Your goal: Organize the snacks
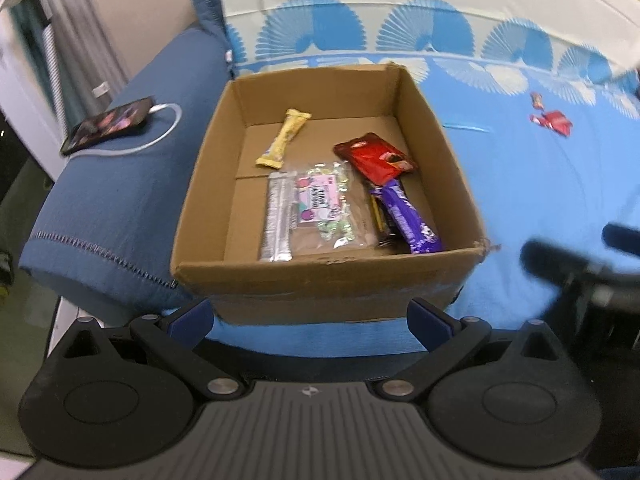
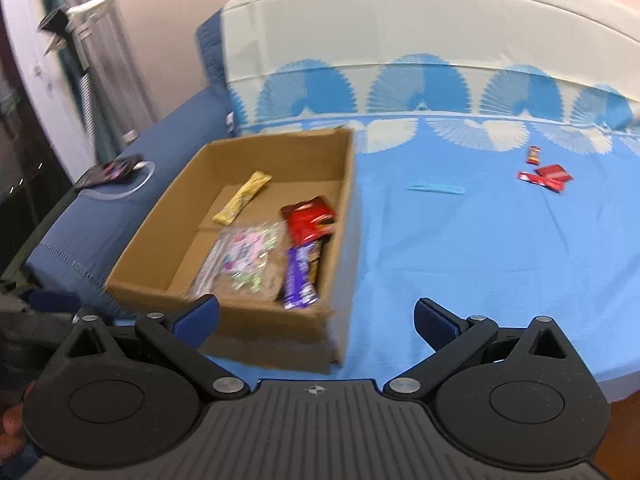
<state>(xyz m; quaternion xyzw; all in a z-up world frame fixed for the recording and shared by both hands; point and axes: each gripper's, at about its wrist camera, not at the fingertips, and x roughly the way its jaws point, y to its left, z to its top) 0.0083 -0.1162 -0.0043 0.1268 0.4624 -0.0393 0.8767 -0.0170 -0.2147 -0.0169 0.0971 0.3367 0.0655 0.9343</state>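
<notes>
Both grippers, left gripper (image 1: 311,314) and right gripper (image 2: 317,316), are hovering wide open and empty near the cardboard box (image 1: 320,280) sitting on the bed (image 2: 460,260), snacks lying inside, red wrappers (image 2: 546,176) lying well apart on the sheet.

**Left Wrist View: Box Ahead of Spread Tongs**

The left tongs (image 1: 311,322) stand spread wide, empty. Directly ahead sits the cardboard box (image 1: 320,280) on the bed (image 1: 540,184). Inside: yellow bar (image 1: 285,138), silver bar (image 1: 277,218), clear candy bag (image 1: 323,204), red packet (image 1: 374,158), purple bar (image 1: 412,220). Far ahead-right lie red wrappers (image 1: 554,120). Ahead-left, a phone (image 1: 109,125).
</notes>
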